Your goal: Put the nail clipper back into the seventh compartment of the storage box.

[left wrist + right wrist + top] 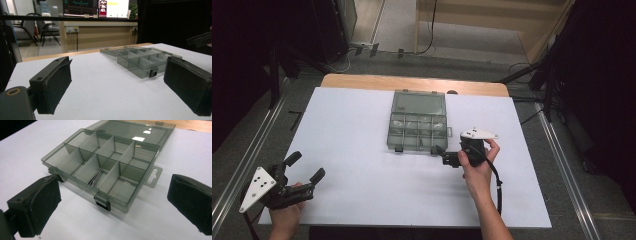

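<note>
An open smoke-grey compartment box [418, 147] lies at the table's middle, its lid [419, 103] folded flat behind it. One front compartment holds thin shiny metal pieces [95, 178]; I cannot tell what they are. My right gripper [443, 155] sits open just off the box's front right corner. In the right gripper view its jaws stand wide apart [115, 205], facing the box's front wall [113, 202] and black latch [102, 204], touching nothing. My left gripper [305, 167] rests open and empty at the near left, well away from the box [140, 71].
A white sheet [352, 165] covers the wooden table [412, 81]. Metal rails [562, 165] run along both sides on the floor, and dark stands [552, 75] rise at the back right. Chairs [37, 27] and a wall counter show beyond the table's far end.
</note>
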`<state>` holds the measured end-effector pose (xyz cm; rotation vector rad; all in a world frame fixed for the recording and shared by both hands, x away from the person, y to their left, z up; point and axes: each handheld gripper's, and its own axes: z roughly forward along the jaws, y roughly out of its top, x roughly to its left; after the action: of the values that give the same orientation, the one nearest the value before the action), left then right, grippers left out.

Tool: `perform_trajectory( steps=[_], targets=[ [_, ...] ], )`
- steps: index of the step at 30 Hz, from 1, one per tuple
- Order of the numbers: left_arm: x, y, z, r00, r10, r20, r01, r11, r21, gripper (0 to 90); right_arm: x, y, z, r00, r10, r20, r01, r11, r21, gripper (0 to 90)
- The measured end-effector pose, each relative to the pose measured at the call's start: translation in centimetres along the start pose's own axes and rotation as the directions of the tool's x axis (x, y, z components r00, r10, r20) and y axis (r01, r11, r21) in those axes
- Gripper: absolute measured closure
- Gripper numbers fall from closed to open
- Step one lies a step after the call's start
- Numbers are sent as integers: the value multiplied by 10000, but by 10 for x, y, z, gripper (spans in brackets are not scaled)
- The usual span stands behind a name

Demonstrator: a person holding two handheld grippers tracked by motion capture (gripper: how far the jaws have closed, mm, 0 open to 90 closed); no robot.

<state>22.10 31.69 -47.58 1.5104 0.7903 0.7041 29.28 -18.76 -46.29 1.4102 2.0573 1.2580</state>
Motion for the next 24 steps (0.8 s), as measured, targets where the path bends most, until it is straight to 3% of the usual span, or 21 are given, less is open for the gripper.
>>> perform_trajectory(
  steps=[24],
  targets=[
    [-2, 0, 1, 10000, 53, -11, -53, 10000, 57, 73, -29, -44, -38, 9990, 317, 306, -284, 9942, -1034, 0]
  ],
)
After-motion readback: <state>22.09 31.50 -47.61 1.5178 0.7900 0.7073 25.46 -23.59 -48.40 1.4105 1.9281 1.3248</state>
